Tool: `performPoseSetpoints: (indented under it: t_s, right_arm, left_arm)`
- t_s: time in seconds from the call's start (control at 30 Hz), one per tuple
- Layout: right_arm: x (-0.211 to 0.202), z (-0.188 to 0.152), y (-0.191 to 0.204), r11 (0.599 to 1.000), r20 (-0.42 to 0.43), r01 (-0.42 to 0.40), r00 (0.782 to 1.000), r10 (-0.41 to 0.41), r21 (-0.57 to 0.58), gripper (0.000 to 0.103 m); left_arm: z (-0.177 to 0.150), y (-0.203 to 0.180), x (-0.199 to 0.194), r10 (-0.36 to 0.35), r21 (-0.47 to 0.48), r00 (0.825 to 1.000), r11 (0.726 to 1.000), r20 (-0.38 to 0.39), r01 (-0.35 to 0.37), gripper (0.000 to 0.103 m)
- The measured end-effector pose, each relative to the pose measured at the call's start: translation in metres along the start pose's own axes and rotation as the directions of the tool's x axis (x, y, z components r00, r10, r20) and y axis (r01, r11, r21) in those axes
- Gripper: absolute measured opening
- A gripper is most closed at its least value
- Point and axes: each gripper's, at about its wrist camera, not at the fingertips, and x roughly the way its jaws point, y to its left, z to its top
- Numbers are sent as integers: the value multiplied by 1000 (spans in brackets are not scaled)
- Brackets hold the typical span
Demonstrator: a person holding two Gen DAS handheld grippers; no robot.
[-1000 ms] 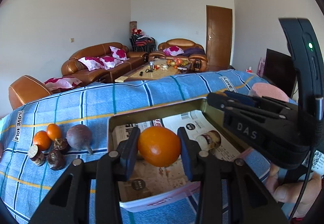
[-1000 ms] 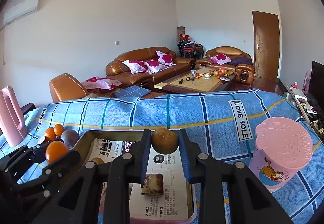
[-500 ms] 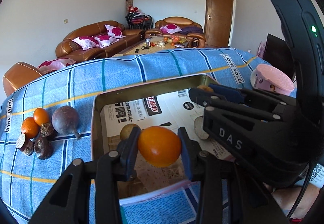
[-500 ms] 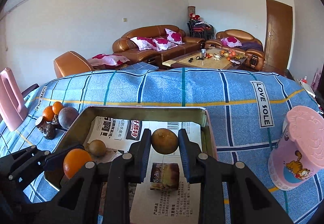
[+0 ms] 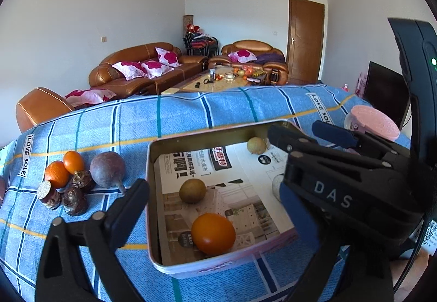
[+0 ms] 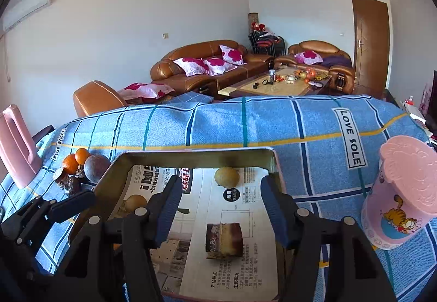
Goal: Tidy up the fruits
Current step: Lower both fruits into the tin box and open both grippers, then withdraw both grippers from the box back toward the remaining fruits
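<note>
A metal tray [image 5: 153, 165] lined with newspaper sits on the blue checked cloth. In the left wrist view an orange [image 5: 213, 233] lies in the tray's near part, a brown-green fruit [image 5: 192, 190] behind it, and another [image 5: 256, 145] at the far end. My left gripper [image 5: 215, 209] is open and empty above the orange. My right gripper [image 6: 221, 206] is open and empty over the tray [image 6: 120, 165], just short of the far brown fruit [image 6: 227, 177]. It shows from the side in the left wrist view [image 5: 297, 138].
Left of the tray lie two small oranges [image 5: 64, 168], a purple round fruit [image 5: 107, 169] and several dark brown nuts [image 5: 73, 198]. A pink lidded cup [image 6: 401, 198] stands right of the tray. A pink object [image 6: 16, 143] stands at the far left.
Both grippers have opened. The orange dropped from my left gripper into the tray's near part. The brown fruit left my right gripper and lies at the tray's far end.
</note>
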Motion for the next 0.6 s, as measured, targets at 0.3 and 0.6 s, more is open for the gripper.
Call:
performPoseSetpoints:
  t_s: [0.3, 0.6]
  right_arm:
    - [-42, 6, -9, 993, 231, 102, 966, -114, 66, 79]
    - [-57, 1, -15, 983, 318, 130, 934, -166, 132, 80]
  left_arm:
    - [6, 21, -12, 120, -51, 989, 992, 81, -116, 103]
    - [4, 43, -16, 264, -38, 956, 965, 128, -261, 103]
